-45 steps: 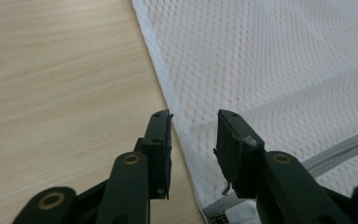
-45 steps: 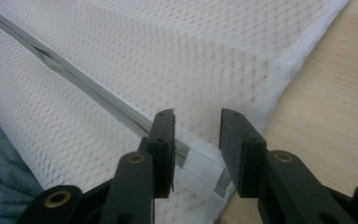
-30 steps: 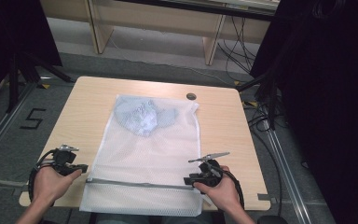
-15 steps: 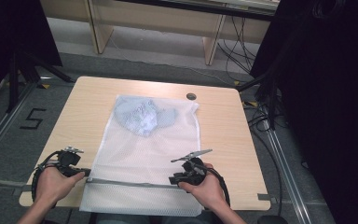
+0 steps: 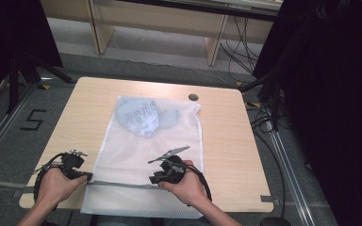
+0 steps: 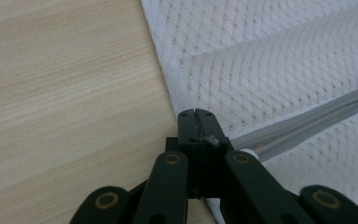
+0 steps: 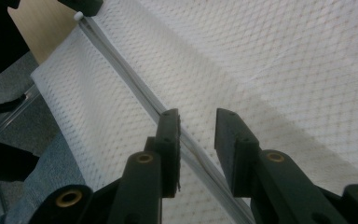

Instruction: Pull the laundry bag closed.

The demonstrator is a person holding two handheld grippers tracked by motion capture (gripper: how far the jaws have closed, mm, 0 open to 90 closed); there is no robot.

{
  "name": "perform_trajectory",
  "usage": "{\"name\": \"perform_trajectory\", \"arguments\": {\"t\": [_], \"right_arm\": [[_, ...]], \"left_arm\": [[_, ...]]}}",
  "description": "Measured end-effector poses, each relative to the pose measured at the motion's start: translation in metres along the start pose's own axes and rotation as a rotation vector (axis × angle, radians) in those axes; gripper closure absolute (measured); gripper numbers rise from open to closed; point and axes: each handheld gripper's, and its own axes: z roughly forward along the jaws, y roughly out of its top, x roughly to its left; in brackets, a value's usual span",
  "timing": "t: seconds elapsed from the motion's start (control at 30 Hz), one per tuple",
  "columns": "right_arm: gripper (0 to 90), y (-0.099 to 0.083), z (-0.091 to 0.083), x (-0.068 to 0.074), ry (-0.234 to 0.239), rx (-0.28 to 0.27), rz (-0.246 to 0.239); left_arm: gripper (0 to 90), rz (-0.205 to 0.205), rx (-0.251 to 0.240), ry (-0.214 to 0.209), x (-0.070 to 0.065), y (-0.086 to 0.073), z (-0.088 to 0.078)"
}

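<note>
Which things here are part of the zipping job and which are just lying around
In the job: mesh bag, its zipper, blue cloth inside, left gripper, right gripper.
Lying about: round table plug, floor cables, number marking.

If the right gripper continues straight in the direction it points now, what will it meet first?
Probably the grey zipper of the white mesh bag, which runs between the open jaws of the right gripper. Farther along that line is the left gripper; depth is unclear.
</note>
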Motion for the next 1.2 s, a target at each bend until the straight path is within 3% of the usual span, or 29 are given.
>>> {"name": "perform_trajectory", "arguments": {"t": [0.07, 0.1, 0.13, 0.17, 0.23, 0.3, 0.47, 0.7, 1.0, 1.2], "right_arm": [[70.5, 0.003, 0.004, 0.005, 0.002, 0.036, 0.072], [70.3, 0.004, 0.008, 0.002, -0.003, 0.014, 0.012], [70.3, 0.004, 0.008, 0.002, -0.003, 0.014, 0.012], [71.0, 0.005, 0.012, 0.003, -0.003, -0.006, -0.024], [71.6, 0.005, 0.013, 0.005, -0.003, -0.002, -0.016], [73.7, 0.009, 0.018, 0.010, 0.009, -0.024, -0.048], [76.0, 0.019, 0.028, 0.022, 0.039, -0.014, -0.076], [75.9, 0.027, 0.040, 0.032, 0.061, -0.025, -0.057], [74.9, 0.036, 0.062, 0.049, 0.100, -0.037, -0.083], [74.0, 0.044, 0.075, 0.062, 0.124, -0.031, -0.074]], "left_arm": [[88.0, -0.007, -0.003, 0.003, -0.002, 0.000, 0.001], [87.9, -0.007, -0.003, 0.003, -0.002, 0.000, 0.001], [87.9, -0.002, 0.006, 0.002, -0.002, 0.001, 0.001], [88.0, 0.006, -0.010, 0.002, -0.002, 0.000, 0.003], [88.4, 0.000, -0.009, 0.000, -0.002, 0.001, 0.003], [89.1, 0.011, 0.023, 0.004, -0.002, 0.003, 0.002], [89.5, -0.001, 0.032, -0.001, -0.001, 0.003, 0.002], [89.7, -0.030, 0.021, -0.005, -0.002, 0.004, 0.003], [89.7, -0.033, 0.027, -0.004, -0.002, 0.004, 0.003], [89.7, -0.023, 0.032, -0.008, 0.000, 0.004, 0.002]]}}
